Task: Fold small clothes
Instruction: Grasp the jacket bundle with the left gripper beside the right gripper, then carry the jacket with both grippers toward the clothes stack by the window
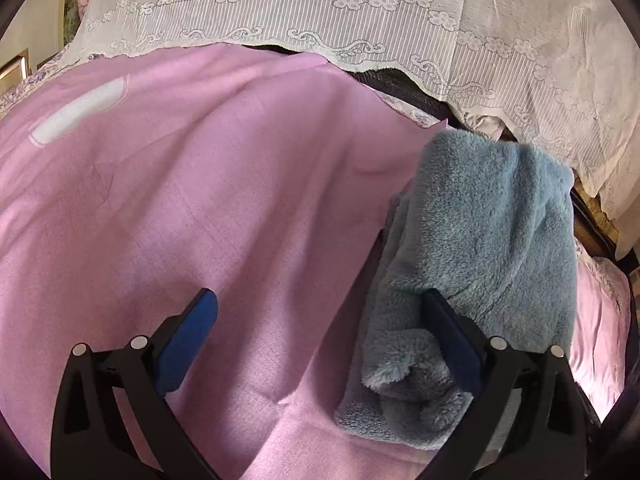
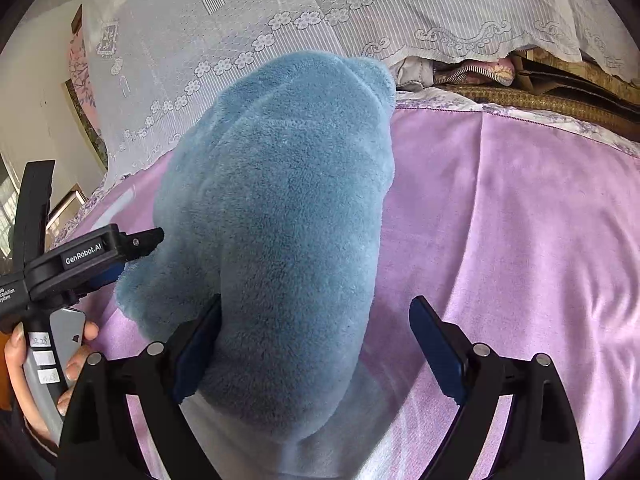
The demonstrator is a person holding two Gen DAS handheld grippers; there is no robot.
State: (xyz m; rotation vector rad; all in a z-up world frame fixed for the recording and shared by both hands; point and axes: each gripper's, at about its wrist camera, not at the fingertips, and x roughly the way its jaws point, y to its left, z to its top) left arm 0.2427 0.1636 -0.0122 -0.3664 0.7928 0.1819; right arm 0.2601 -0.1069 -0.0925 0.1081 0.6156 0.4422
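Since the fleece (image 2: 280, 208) looked soft and floppy on the bed (image 2: 500, 220), both spread tools (image 1: 320, 344) (image 2: 316, 344) should have pinched its hem.

"genrobot.ai" printed on the left claw (image 2: 136, 246).

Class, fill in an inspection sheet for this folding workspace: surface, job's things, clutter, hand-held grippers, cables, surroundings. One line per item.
Surface: pink bedspread, lightly creased.
Job's things: blue fleece garment, bunched in layers on the bedspread.
Clutter: nothing seen on the bedspread besides the garment.
Grippers: left hand-held gripper open, its right finger against the garment; right hand-held gripper open, garment between its fingers.
Cables: nothing seen.
Surroundings: white lace cover draped behind; dark patterned fabrics beneath it.
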